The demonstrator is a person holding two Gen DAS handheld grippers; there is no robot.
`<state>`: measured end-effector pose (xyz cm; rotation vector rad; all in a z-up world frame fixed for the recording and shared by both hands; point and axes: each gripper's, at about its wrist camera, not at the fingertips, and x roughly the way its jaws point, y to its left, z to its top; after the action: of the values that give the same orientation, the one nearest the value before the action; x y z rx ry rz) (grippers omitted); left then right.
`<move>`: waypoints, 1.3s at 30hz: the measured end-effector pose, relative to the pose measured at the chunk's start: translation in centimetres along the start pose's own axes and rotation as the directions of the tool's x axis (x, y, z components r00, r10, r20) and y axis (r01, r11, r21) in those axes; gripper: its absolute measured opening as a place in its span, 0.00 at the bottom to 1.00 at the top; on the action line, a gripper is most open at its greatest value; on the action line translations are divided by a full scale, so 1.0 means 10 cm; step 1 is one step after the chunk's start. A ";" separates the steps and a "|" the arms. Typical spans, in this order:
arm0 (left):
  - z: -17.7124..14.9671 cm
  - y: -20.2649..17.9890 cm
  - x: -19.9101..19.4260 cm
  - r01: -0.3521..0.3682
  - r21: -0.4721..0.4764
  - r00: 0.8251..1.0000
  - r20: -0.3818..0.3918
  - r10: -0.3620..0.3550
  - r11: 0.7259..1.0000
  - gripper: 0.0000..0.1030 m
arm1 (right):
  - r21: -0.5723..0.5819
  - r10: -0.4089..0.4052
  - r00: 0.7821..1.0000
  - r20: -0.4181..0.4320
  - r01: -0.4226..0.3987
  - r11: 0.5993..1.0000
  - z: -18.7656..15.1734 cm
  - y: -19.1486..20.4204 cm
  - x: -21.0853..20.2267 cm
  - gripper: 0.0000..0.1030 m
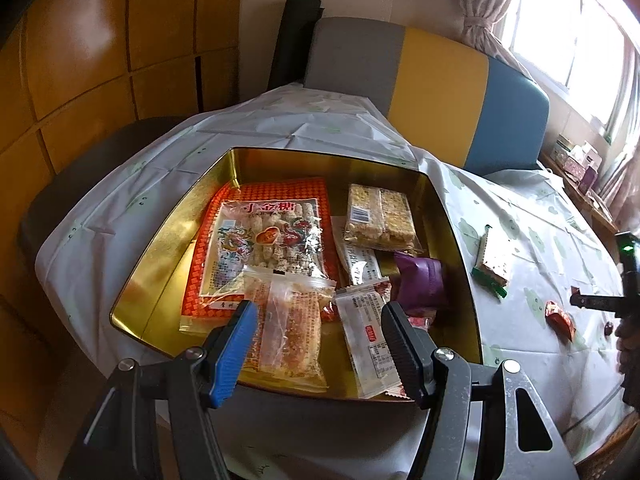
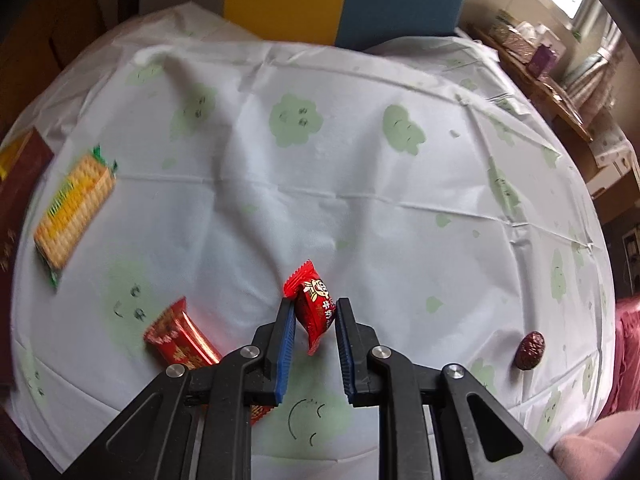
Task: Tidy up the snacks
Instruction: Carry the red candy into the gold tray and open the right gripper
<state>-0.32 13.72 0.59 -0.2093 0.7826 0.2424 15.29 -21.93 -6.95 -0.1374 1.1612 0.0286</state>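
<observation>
Your left gripper (image 1: 316,320) hangs over the near edge of the gold tin (image 1: 168,248), jaws apart with nothing clamped between them. Under the gap lie a clear packet of orange crisp (image 1: 290,324) and a white-wrapped bar (image 1: 368,344). Further back in the tin you see the big red-and-white sweet bag (image 1: 264,240), a pack of puffed-rice bars (image 1: 380,216) and a purple packet (image 1: 420,284). Outside the tin, on the white tablecloth (image 1: 532,216), a green-edged cracker pack (image 1: 492,264) lies near the tin's right wall, and a small red candy (image 1: 560,318) sits further right.
</observation>
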 end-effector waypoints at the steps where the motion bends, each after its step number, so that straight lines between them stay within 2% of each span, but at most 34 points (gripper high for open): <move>1: 0.00 0.01 0.00 0.000 -0.001 1.000 0.000 0.000 1.000 0.63 | 0.007 0.009 1.000 0.014 -0.009 1.000 0.01 0.01 -0.05 0.19; 5: 0.01 0.05 0.01 -0.005 -0.013 1.000 0.001 0.005 1.000 0.63 | -0.007 0.069 0.995 0.071 -0.069 0.998 0.06 0.17 -0.27 0.19; 9: 0.03 0.13 0.01 -0.024 -0.041 1.000 0.010 0.024 0.999 0.63 | -0.083 0.177 0.978 0.113 -0.168 0.982 0.06 0.55 -0.51 0.19; 11: 0.04 0.17 0.01 -0.035 -0.053 0.999 0.013 0.036 0.998 0.63 | -0.130 0.243 0.962 0.128 -0.227 0.965 0.07 0.81 -0.64 0.19; 16: 0.06 0.26 0.03 -0.057 -0.074 0.998 0.016 0.059 0.996 0.63 | -0.275 0.421 0.898 0.126 -0.376 0.885 0.03 1.62 -0.97 0.19; 21: 0.05 0.30 0.03 -0.069 -0.086 0.997 0.016 0.071 0.994 0.63 | -0.376 0.515 0.854 0.080 -0.452 0.809 -0.03 2.35 -1.06 0.19; 27: 0.05 0.35 0.05 -0.074 -0.096 0.997 0.010 0.076 0.993 0.63 | -0.438 0.531 0.848 0.001 -0.477 0.762 -0.16 2.87 -0.90 0.20; 30: 0.05 0.35 0.06 -0.078 -0.099 0.997 0.008 0.079 0.992 0.63 | -0.462 0.514 0.858 -0.010 -0.460 0.758 -0.22 3.00 -0.84 0.28; 32: 0.06 0.36 0.07 -0.078 -0.099 0.997 0.006 0.079 0.992 0.63 | -0.454 0.516 0.857 -0.005 -0.461 0.762 -0.23 3.01 -0.84 0.32; 39: 0.04 0.33 0.07 -0.076 -0.092 0.997 0.006 0.077 0.993 0.63 | -0.421 0.528 0.849 0.033 -0.467 0.777 -0.25 2.80 -0.88 0.32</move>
<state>-0.55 17.09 0.11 -0.2642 0.7711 0.3523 6.90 5.91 -2.42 -0.1800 0.9989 0.7477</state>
